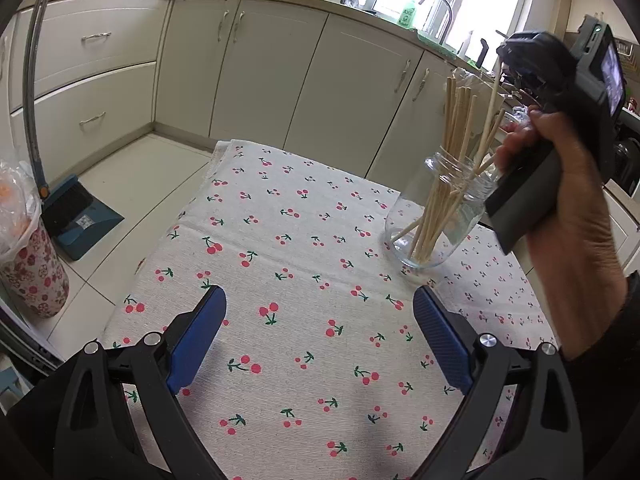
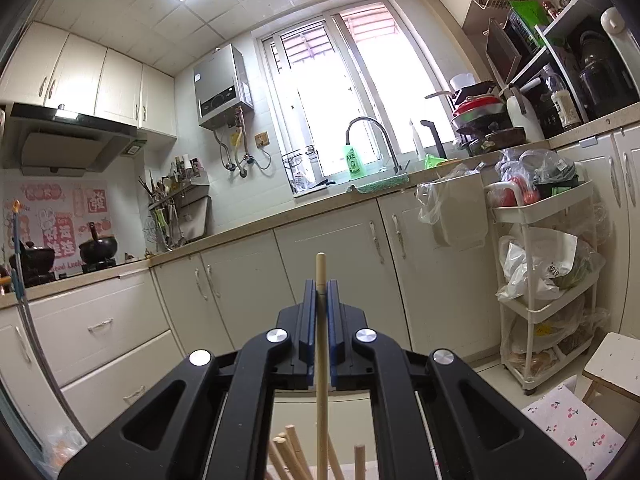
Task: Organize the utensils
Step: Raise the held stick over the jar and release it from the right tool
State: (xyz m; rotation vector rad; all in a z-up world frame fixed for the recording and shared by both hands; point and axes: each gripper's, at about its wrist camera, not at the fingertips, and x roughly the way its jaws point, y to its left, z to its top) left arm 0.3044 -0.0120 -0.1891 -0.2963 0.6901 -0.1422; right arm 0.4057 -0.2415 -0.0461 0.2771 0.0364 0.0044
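Chopsticks stand bunched in one clear glass jar on the far right part of my cherry-print tablecloth. I count roughly ten pale wooden sticks leaning inside it, though they overlap too much for an exact tally. One more stick, the held chopstick, is apart from the bunch: my right gripper has its two blue pads pressed together on it, pinching it upright, with its rounded tip poking just above the fingertips. Below that gripper, in the right wrist view, I see the tops of about five other sticks near the lower edge.

From the left wrist view, the right hand grips the black handle just beside the jar's mouth, above and to its right. My left gripper sits low over the near part of the cloth, its two blue fingers spread wide with nothing between them, well apart from the jar.

On the floor to the left stand one blue dustpan and one flowered bin.
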